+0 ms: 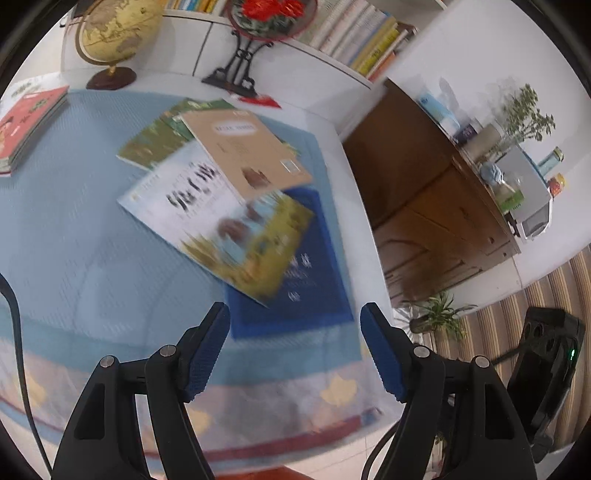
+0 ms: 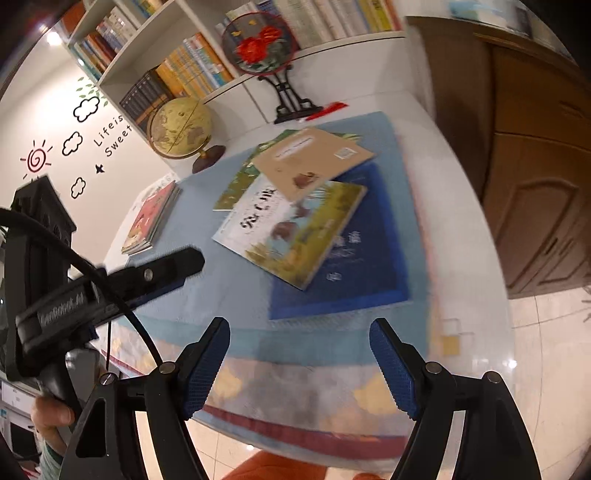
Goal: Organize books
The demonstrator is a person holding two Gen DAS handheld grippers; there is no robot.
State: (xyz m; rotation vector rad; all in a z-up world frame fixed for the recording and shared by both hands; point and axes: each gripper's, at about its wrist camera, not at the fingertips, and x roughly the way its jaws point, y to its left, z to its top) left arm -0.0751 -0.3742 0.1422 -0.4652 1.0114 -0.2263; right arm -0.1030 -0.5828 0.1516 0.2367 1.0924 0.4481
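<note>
A loose pile of books lies on the blue tablecloth (image 1: 74, 240). A tan book (image 1: 243, 151) (image 2: 314, 158) is on top. Under it are a white picture book (image 1: 207, 214) (image 2: 288, 229), a green book (image 1: 151, 144) (image 2: 236, 184) and a dark blue book (image 1: 306, 291) (image 2: 354, 273). A neat stack with a red cover (image 1: 29, 122) (image 2: 151, 218) sits at the table's left. My left gripper (image 1: 295, 310) hangs open and empty above the table's near edge, short of the blue book. My right gripper (image 2: 299, 323) is likewise open and empty, beside the left one.
A globe (image 1: 114, 33) (image 2: 181, 129) and a round flower fan on a black stand (image 1: 266, 18) (image 2: 258, 44) stand at the table's back. Behind them is a filled bookshelf (image 2: 184, 70). A brown wooden cabinet (image 1: 424, 184) (image 2: 535, 166) stands to the right.
</note>
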